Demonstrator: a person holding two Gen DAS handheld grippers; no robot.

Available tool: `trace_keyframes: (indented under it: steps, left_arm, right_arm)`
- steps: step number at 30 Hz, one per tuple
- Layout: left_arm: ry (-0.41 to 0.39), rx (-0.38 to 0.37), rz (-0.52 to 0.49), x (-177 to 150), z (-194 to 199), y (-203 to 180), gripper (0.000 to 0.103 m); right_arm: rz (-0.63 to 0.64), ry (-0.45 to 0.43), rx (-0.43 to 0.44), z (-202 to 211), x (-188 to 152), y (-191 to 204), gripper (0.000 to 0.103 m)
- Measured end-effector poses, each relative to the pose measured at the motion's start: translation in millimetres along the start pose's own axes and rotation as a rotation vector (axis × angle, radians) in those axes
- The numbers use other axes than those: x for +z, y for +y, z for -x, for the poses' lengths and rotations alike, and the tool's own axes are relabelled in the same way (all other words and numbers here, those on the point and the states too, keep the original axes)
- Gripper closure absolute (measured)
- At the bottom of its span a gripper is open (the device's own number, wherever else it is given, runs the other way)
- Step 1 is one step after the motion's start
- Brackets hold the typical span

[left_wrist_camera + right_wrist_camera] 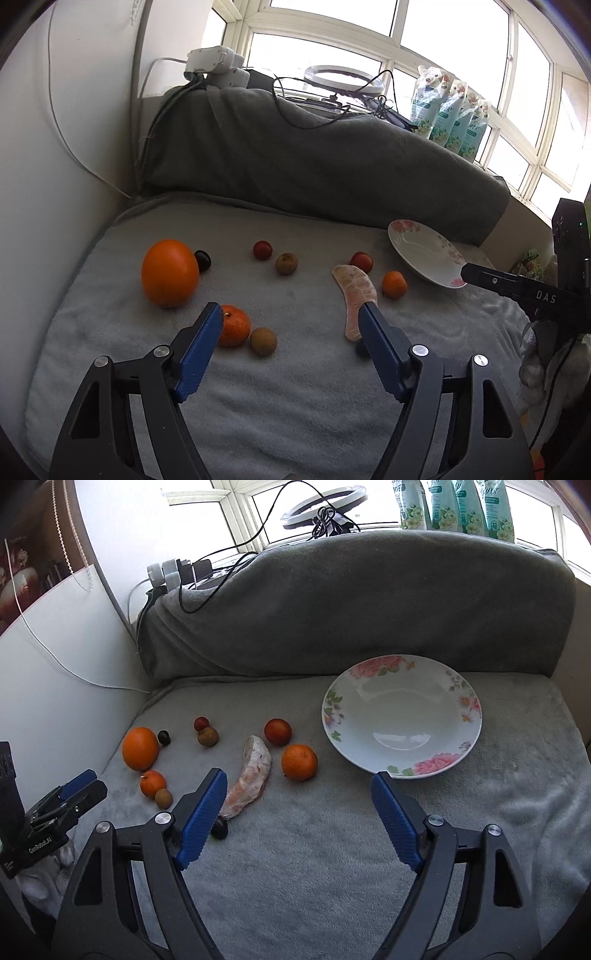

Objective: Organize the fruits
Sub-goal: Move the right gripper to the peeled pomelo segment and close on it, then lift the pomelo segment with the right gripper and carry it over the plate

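Orange fruit scattered on the grey blanket (332, 849), plate (402, 753) empty.
My left tool (291, 317) hangs jaws apart over a small mandarin (232, 325) and brown fruit (263, 341); my right tool (299, 786), also apart and holding nothing, hovers between the peeled segment (251, 775) and plate.

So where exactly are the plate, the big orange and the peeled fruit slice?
plate (436, 675): right wrist view, on the bare back rim.
big orange (170, 273): left wrist view, middle of its skin.
peeled fruit slice (251, 771): right wrist view, middle of its flesh.
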State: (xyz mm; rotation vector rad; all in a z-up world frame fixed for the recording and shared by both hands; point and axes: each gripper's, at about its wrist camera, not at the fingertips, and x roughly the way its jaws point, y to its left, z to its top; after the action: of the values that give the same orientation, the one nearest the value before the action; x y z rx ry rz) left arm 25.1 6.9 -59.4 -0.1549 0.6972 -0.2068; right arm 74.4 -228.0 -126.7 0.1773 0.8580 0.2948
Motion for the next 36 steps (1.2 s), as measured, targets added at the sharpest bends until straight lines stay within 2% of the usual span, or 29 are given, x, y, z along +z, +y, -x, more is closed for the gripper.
trace_keyframes:
  steps: [3,6,9,14,17,22,36]
  left_arm:
    - [0.028,-0.047,-0.013,-2,-8,-9,0.032]
    - [0.063,-0.102,-0.022,-3,-18,-16,0.035]
    - [0.100,-0.138,-0.044,-4,-32,-26,0.043]
    - [0.147,-0.187,-0.092,-8,-50,-44,0.056]
    - [0.170,-0.211,-0.111,-7,-60,-52,0.059]
    - [0.209,-0.215,-0.123,-5,-79,-58,0.066]
    - [0.246,-0.194,-0.155,-3,-103,-63,0.070]
  right_arm:
    - [0.029,0.049,0.054,-17,11,8,0.021]
    - [0.017,0.119,0.113,-36,23,11,0.029]
    - [0.000,0.195,0.148,-59,34,11,0.040]
    - [-0.006,0.295,0.170,-90,48,17,0.052]
    - [0.001,0.354,0.167,-105,49,22,0.059]
    - [0.027,0.399,0.142,-123,49,27,0.061]
    - [0.030,0.462,0.122,-153,53,25,0.066]
